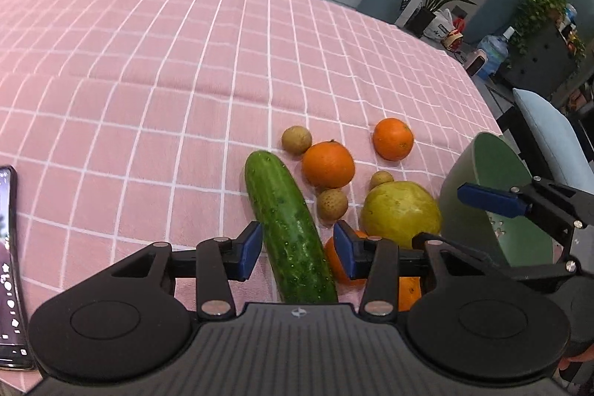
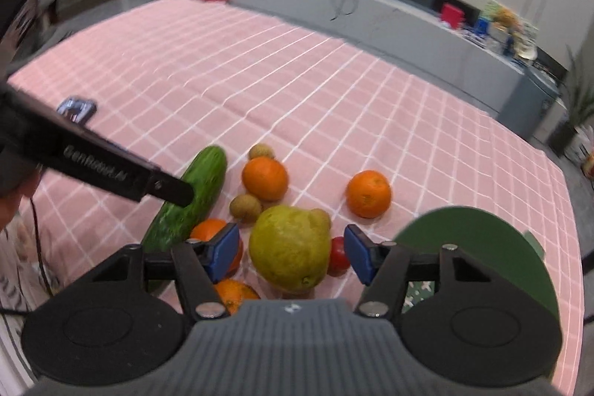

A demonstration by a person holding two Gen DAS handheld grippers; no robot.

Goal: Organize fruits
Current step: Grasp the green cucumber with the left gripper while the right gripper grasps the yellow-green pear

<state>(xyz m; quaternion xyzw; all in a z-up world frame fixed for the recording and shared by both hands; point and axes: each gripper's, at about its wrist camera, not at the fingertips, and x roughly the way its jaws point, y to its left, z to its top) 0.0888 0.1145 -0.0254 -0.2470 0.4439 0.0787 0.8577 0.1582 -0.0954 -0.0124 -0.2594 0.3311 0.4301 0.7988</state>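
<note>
My left hand-held gripper (image 1: 297, 249) hung over the long green cucumber (image 1: 287, 229), its blue pads on either side of it; a sliver of cloth showed between the left pad and the skin, and I could not tell whether the right pad touched, so the jaws stood part open around it rather than clamped. Just right of that gripper lay a partly hidden orange (image 1: 339, 262), and ahead of it the large yellow-green pear-like fruit (image 1: 401, 214), three small brown round fruits (image 1: 296, 139) and two more oranges (image 1: 327, 164), all on the desk under its pink cloth with a white grid (image 1: 148, 80). A smartphone (image 1: 9, 266) lay far to its left.

My right hand-held gripper (image 2: 289, 253) straddled the yellow-green fruit, blue pads clear of it on both sides, so it was open around it. A small red fruit (image 2: 338, 255) sat between that fruit and the right pad. The dark green round bowl (image 2: 482, 247) stood just right of this gripper, near the desk's edge. To its left the cucumber lay slantwise, with my left gripper's black body crossing over it, and an orange sat well ahead to the right
</note>
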